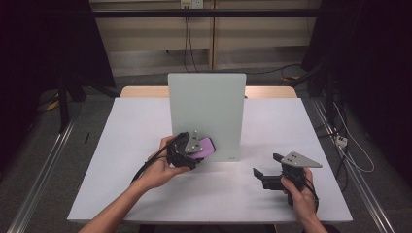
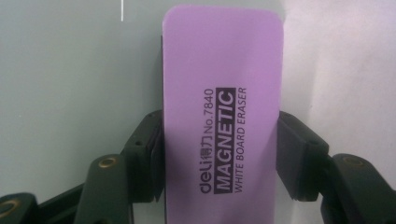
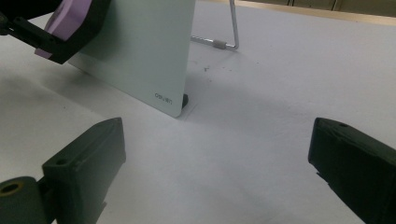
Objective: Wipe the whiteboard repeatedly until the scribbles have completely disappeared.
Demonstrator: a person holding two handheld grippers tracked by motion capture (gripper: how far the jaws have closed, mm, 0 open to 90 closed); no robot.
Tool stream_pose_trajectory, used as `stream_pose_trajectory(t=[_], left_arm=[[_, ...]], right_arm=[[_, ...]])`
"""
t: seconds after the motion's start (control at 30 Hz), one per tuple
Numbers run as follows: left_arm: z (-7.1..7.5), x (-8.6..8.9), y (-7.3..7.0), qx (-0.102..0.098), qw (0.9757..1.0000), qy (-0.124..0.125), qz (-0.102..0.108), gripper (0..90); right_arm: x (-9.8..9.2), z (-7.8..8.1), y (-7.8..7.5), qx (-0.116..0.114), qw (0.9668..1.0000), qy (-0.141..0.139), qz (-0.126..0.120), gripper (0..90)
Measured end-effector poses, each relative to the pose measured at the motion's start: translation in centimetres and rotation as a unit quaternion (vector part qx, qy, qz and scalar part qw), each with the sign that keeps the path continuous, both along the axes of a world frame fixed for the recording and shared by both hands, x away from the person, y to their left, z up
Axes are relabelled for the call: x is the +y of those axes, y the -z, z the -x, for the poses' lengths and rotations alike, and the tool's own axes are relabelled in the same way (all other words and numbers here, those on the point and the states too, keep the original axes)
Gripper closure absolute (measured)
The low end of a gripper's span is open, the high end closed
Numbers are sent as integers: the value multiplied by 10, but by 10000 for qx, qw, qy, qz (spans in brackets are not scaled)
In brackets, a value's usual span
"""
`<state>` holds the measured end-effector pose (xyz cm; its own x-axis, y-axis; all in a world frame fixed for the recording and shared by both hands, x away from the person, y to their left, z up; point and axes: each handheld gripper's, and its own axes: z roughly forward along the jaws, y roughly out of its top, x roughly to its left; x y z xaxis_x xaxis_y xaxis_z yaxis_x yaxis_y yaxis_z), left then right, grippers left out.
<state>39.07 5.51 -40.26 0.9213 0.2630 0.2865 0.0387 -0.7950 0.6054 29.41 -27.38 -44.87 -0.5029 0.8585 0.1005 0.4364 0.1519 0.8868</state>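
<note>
The left gripper has its jaws closed on the two long sides of a purple eraser. The eraser is in front of the lower left part of the standing whiteboard, very close to its face; contact I cannot tell. The right gripper is near the whiteboard's lower right corner, above the white surface, jaws wide apart and holding nothing.
</note>
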Motion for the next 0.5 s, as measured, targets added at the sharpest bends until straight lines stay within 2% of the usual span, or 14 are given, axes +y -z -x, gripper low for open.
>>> stream_pose_trajectory(t=[0.13,0.33,0.37,0.5], left_arm=[[0,-15,1,39,9999,92,46,410],[4,-43,9,132,9995,289,-30,410],[5,-45,10,98,9994,308,-100,410],[3,-41,6,131,9996,232,32,410]], right_arm=[[0,0,0,-2,10000,-11,-5,41],[-2,1,-1,-10,10000,29,-38,41],[-3,2,-1,-18,10000,21,-29,41],[-3,2,-1,-29,10000,23,-38,41]])
